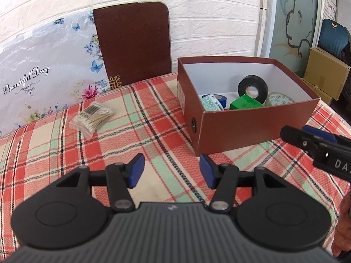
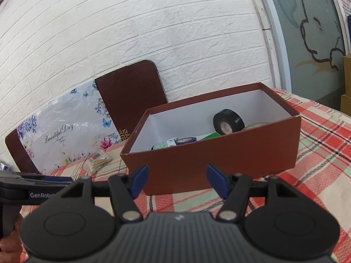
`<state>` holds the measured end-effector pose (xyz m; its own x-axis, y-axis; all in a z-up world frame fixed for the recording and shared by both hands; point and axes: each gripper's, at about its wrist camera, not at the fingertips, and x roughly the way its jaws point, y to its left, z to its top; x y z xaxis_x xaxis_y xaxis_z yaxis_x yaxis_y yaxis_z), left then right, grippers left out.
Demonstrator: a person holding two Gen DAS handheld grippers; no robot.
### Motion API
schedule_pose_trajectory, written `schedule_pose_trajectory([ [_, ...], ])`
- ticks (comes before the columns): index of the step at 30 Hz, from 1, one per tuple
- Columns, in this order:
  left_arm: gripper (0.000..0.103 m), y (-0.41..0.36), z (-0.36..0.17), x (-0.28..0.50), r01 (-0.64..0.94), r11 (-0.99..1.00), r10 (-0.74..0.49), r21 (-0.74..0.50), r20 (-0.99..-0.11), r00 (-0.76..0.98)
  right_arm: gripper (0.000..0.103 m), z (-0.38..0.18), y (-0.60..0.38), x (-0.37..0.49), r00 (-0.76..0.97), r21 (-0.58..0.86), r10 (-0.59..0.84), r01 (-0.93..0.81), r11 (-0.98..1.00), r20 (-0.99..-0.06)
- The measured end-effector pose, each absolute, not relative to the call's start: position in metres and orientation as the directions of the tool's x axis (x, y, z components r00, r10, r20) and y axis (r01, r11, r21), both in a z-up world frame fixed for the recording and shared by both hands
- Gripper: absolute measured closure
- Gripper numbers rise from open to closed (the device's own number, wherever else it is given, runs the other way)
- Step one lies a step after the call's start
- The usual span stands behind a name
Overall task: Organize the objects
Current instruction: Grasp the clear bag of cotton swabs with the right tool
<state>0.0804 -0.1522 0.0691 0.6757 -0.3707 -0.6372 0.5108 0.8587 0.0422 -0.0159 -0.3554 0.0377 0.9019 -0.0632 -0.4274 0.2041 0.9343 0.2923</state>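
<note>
both grippers, left gripper (image 1: 172, 171) and right gripper (image 2: 175, 180), tilt down, jaws apart.

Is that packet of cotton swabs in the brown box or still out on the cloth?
Out. The cotton swab packet lies on the plaid tablecloth, apart from the brown box.

Open plaid tablecloth (image 1: 140, 131) ahead, clear but for a cotton swab packet (image 1: 93, 117) at left; brown box (image 1: 241, 129) blocking the right, open on top.
</note>
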Motion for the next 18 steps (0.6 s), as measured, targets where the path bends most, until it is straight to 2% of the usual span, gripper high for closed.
schedule_pose_trajectory([
  [5, 0.045, -0.145, 0.063, 0.085, 0.506, 0.862, -0.362, 0.046, -0.642, 0.675, 0.042, 0.043, -0.353, -0.017, 0.907, 0.300, -0.091, 0.228, 0.926, -0.410],
  [18, 0.045, -0.094, 0.040, 0.114, 0.421, 0.906, -0.287, 0.049, -0.661, 0.694, 0.042, 0.030, -0.305, 0.017, 0.874, 0.232, -0.011, 0.141, 0.962, -0.486],
])
